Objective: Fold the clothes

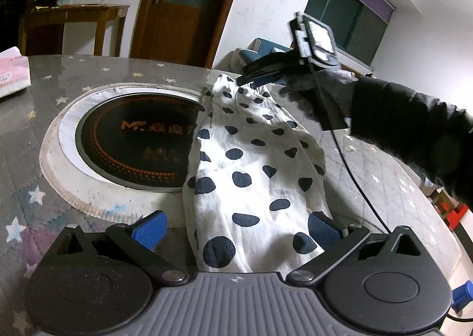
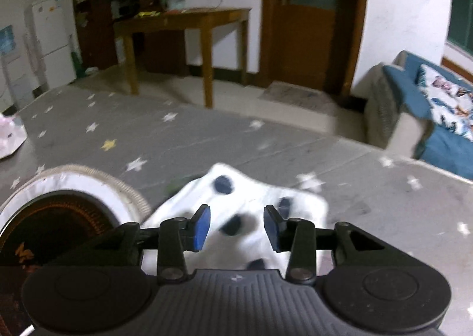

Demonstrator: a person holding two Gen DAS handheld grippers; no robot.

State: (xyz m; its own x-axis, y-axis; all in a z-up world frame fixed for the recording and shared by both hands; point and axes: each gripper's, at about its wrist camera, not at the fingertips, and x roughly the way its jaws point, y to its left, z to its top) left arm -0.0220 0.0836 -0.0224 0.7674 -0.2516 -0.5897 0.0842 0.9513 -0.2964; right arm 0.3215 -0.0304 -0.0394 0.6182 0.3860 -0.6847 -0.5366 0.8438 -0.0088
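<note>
A white garment with dark blue dots (image 1: 254, 164) lies lengthwise on the grey star-patterned table cover (image 1: 35, 117), its left edge over the black round cooktop (image 1: 133, 141). My left gripper (image 1: 236, 231) is open, its blue pads either side of the garment's near end. My right gripper (image 1: 251, 77), held by a black-sleeved arm, is at the garment's far end. In the right wrist view my right gripper (image 2: 236, 228) is open just above that far end of the garment (image 2: 245, 197), which is blurred.
A pink-and-white tissue pack (image 1: 11, 73) sits at the table's left edge. A wooden side table (image 2: 183, 28), a brown door (image 2: 310, 16) and a blue sofa (image 2: 428, 105) stand beyond the table. A black cable (image 1: 354, 176) hangs from the right gripper.
</note>
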